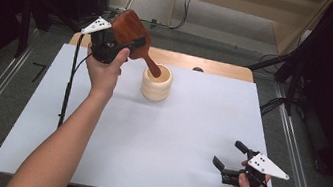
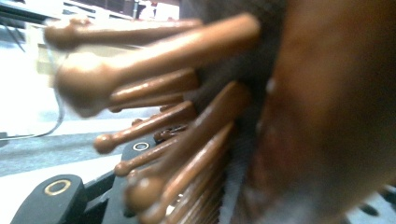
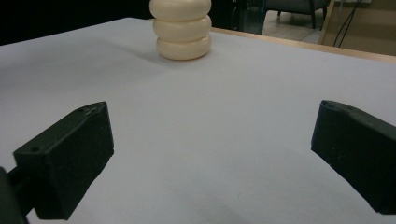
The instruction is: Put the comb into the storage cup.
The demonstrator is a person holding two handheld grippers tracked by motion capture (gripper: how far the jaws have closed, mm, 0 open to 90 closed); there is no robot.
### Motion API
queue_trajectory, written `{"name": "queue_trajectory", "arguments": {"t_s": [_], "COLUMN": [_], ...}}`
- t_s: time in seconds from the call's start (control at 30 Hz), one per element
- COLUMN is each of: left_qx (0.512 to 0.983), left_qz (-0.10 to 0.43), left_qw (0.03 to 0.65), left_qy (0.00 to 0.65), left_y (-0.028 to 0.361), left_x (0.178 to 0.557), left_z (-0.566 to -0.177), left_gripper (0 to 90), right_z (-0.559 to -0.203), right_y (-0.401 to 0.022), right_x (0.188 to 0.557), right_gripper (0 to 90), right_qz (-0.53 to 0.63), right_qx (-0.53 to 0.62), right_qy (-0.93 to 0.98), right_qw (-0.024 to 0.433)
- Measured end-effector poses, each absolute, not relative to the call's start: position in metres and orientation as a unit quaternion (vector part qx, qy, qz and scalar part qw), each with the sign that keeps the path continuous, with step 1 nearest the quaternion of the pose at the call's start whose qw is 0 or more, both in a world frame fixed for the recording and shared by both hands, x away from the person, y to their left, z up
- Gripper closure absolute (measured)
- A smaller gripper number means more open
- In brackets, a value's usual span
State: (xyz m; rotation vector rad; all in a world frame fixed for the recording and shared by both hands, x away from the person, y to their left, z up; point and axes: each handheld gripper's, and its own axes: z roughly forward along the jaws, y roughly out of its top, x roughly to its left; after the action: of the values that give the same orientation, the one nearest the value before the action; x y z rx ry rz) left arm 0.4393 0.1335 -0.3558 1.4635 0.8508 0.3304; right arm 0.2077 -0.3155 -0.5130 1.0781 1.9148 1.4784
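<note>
High view: a person's left gripper (image 1: 120, 45) is clamped on the head of a brown wooden hairbrush (image 1: 133, 35), raised above the far part of the white tabletop (image 1: 157, 137), nearer its left edge. The brush tilts, and its handle tip dips into the mouth of a cream ribbed holder (image 1: 156, 84) standing upright near the far edge. Left gripper view, blurred, shows the brush's knobbed wooden bristles (image 2: 154, 121) close up above the black jaws. Near the right front corner, well apart from the holder, the right gripper (image 1: 226, 159) rests low with its jaws spread wide and nothing between them.
</note>
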Motion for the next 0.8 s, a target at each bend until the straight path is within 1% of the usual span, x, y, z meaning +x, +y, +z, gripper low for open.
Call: {"name": "queue_trajectory", "arguments": {"t_s": [0.5, 0.8], "left_qx": [0.649, 0.66], "left_qz": [0.156, 0.158], "left_qw": [0.638, 0.621], "left_qy": [0.385, 0.392], "left_y": [0.125, 0.117], "left_x": [0.45, 0.455], "left_z": [-0.369, -0.38], "left_gripper": [57.6, 57.5], "right_z": [-0.513, -0.513], "right_y": [-0.316, -0.317], "right_x": [0.207, 0.208], "right_gripper": [0.0, 0.0], "right_qz": [0.545, 0.545], "right_qx": [0.394, 0.396], "right_qy": [0.699, 0.699], "right_qw": [0.242, 0.241]}}
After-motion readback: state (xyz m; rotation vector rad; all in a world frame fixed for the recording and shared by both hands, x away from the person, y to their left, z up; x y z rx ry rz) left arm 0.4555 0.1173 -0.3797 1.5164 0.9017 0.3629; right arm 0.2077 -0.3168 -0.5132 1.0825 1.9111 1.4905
